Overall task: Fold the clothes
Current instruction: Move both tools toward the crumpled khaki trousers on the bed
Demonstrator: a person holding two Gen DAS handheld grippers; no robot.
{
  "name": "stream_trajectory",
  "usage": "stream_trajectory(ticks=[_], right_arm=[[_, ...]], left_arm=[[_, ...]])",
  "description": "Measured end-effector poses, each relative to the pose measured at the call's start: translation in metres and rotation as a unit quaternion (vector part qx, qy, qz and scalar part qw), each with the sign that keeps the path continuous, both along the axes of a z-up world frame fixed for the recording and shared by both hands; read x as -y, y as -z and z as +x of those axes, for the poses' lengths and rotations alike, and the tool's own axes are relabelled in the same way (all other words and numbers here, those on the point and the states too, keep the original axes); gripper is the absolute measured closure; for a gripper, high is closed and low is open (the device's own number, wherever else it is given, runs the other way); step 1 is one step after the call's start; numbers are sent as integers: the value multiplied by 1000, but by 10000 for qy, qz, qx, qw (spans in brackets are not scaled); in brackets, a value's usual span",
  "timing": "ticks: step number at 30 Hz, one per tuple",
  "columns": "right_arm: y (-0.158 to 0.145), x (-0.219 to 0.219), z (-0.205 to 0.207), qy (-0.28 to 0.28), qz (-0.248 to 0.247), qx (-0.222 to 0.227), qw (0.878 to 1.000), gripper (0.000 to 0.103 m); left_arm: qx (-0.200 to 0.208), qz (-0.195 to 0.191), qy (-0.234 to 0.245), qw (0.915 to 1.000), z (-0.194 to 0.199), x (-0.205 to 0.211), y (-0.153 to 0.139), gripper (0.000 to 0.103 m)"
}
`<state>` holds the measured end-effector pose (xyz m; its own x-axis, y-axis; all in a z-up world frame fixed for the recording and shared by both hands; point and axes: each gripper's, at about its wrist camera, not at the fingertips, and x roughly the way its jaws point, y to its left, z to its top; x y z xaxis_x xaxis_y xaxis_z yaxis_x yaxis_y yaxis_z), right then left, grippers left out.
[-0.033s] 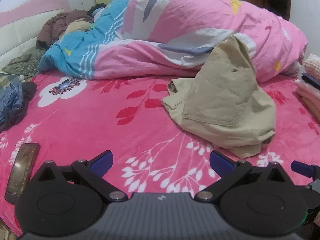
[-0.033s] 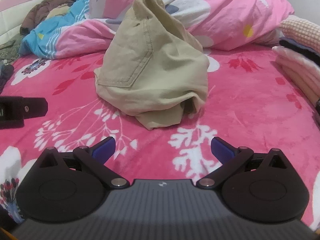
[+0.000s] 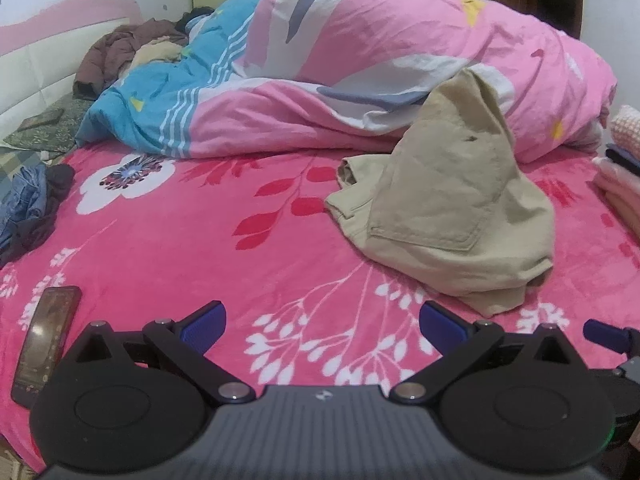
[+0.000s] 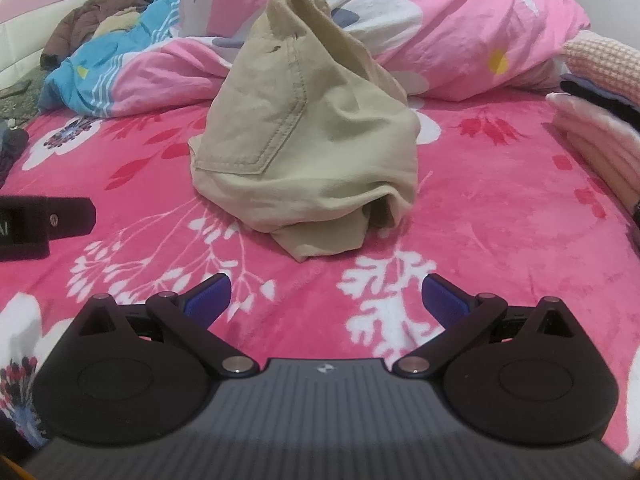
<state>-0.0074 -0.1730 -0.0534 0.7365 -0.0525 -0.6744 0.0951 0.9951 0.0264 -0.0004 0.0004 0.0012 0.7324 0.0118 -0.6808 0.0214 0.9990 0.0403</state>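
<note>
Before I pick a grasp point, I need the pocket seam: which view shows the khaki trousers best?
The right wrist view: the khaki trousers sit centred ahead of the open right gripper, pocket stitching sharp. The left wrist view shows them off to the right, more slanted, with the waistband end visible.

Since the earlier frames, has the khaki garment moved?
No. The khaki garment sits in the same crumpled heap, its top leaning on the quilt, its low tip by the same white print.
</note>
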Motion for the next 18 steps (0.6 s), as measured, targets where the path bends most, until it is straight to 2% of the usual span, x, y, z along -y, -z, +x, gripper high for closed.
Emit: stream_trajectory(ticks=[4,8,10,14,18], right_arm=[[-2,-1,1,11,-20,-11,10000,1],[-5,-2,1,28,-39,-8,10000,1],[-8,-2,-4,54,-46,48,10000,1],[-15,-2,-15,101,-38,130,9999,1],[-22,-5,-23,156,-58,159,9997,1]], left_arm=[[171,-71,33,9998,-11,-9,-3,0],[71,22,-68,9999,-9,-6,5,0],[15,11,-147,9999,-10,-9,4,0],[156,186,-421,9988,-21,-11,0,0],[274,164,-575,9978,-32,-17,-5,0]])
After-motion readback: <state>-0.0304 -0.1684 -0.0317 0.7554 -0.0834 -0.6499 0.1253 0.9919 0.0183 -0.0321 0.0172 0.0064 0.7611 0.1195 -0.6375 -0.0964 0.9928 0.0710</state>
